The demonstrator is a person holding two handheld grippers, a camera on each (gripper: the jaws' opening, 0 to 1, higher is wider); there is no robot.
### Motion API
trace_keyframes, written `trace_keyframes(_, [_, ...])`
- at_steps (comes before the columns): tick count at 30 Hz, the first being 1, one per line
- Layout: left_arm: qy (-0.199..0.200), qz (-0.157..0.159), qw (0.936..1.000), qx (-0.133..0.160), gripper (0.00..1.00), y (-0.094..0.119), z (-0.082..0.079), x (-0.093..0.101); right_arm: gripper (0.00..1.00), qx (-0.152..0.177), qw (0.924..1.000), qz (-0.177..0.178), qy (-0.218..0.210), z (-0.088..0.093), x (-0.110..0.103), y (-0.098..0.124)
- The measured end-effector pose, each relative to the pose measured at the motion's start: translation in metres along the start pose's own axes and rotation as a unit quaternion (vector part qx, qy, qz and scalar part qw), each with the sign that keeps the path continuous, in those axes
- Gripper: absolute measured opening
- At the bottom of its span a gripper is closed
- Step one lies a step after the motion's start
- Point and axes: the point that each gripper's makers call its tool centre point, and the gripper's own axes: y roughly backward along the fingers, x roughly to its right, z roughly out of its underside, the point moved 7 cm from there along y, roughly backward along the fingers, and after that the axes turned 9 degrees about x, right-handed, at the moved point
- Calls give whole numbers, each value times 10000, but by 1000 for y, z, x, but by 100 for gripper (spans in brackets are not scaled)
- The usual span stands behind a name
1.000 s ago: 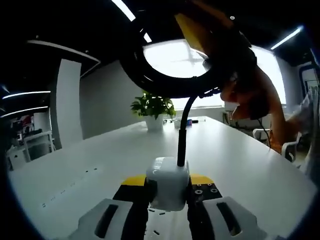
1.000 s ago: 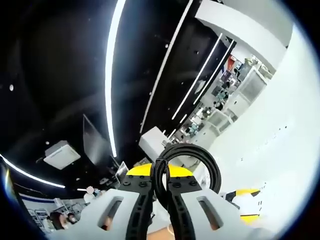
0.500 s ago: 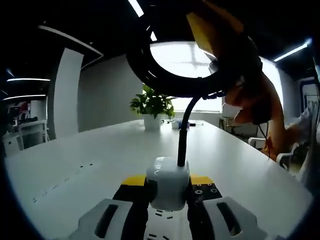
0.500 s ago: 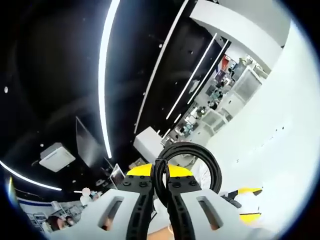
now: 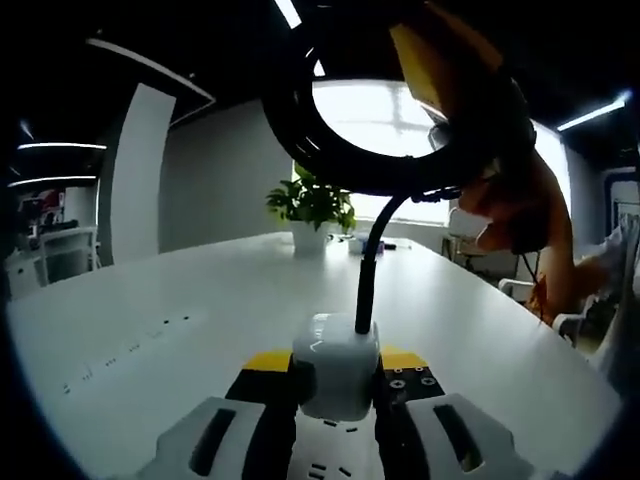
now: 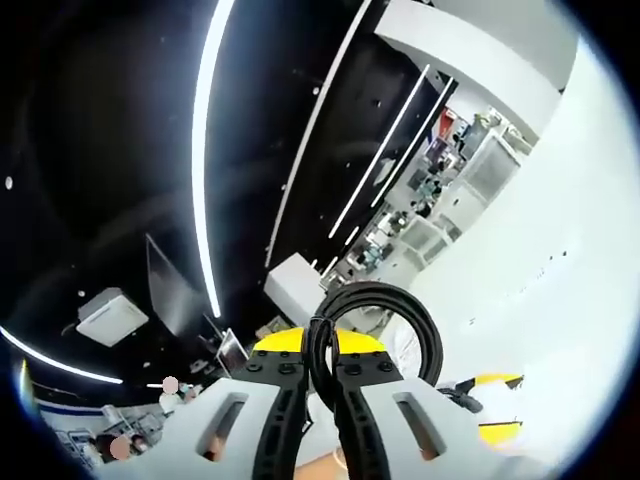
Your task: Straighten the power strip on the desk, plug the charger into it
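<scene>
One charger, white and blocky, sits clamped between the narrow jaws of the left gripper in the left gripper view, its black cable rising from its top and arcing overhead in a loop. Directly below the charger, at the frame's bottom edge, a sliver of the white power strip shows a few socket slots, so the plug seems to sit just above the strip, with the coming push running straight down along the jaws. One potted plant stands far back on the white desk. In the right gripper view, the right gripper pinches one coil of that black cable between closed jaws, held up away from the desk.
</scene>
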Motion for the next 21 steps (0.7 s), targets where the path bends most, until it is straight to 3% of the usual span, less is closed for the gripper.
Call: trace_keyframes(21, [-547, 30, 9982, -229, 27, 0, 10, 9, 6, -168, 9999, 9, 24, 8, 3, 7])
